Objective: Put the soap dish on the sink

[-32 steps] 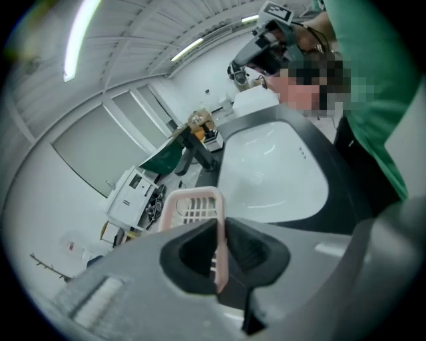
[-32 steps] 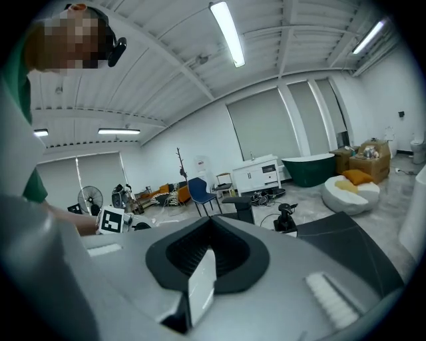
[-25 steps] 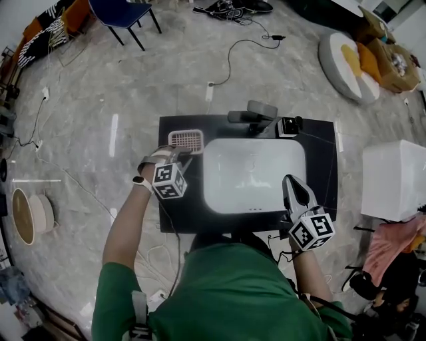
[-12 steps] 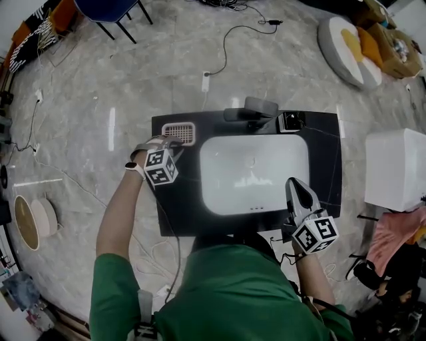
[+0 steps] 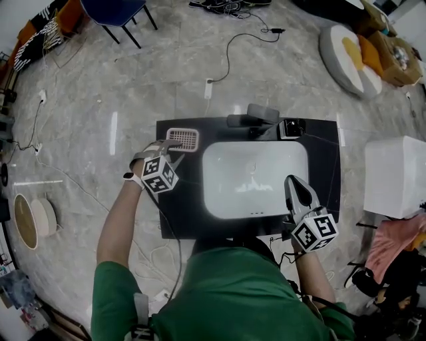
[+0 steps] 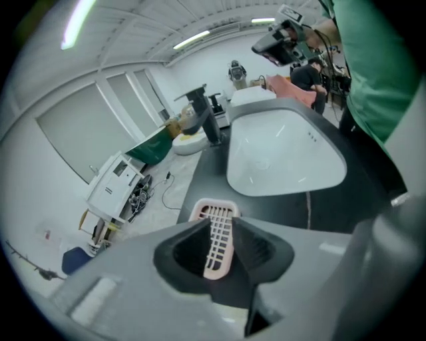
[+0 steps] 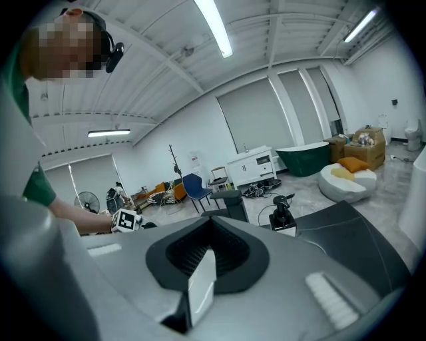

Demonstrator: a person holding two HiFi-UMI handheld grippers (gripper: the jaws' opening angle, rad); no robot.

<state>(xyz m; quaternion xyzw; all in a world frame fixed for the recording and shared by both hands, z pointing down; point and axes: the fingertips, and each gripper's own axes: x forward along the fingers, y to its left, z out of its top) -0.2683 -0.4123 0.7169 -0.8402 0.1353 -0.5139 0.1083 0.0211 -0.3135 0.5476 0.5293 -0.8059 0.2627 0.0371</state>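
The pink slotted soap dish (image 5: 182, 138) rests on the black counter (image 5: 180, 213) at its back left corner, left of the white sink basin (image 5: 256, 178). My left gripper (image 5: 170, 151) reaches it from the front and is shut on its near rim. In the left gripper view the soap dish (image 6: 217, 233) fills the narrow gap of the left gripper (image 6: 219, 226). My right gripper (image 5: 295, 184) hovers at the basin's front right corner. In its own view the right gripper (image 7: 203, 266) is shut with nothing held.
A dark faucet (image 5: 253, 116) and a small black dispenser (image 5: 289, 126) stand behind the basin. Cables (image 5: 229, 53), a blue chair (image 5: 113, 13) and a white box (image 5: 396, 176) are on the marble floor around the counter.
My left gripper has moved toward the counter's back left corner with the dish, then eased slightly back. The right gripper has barely moved.
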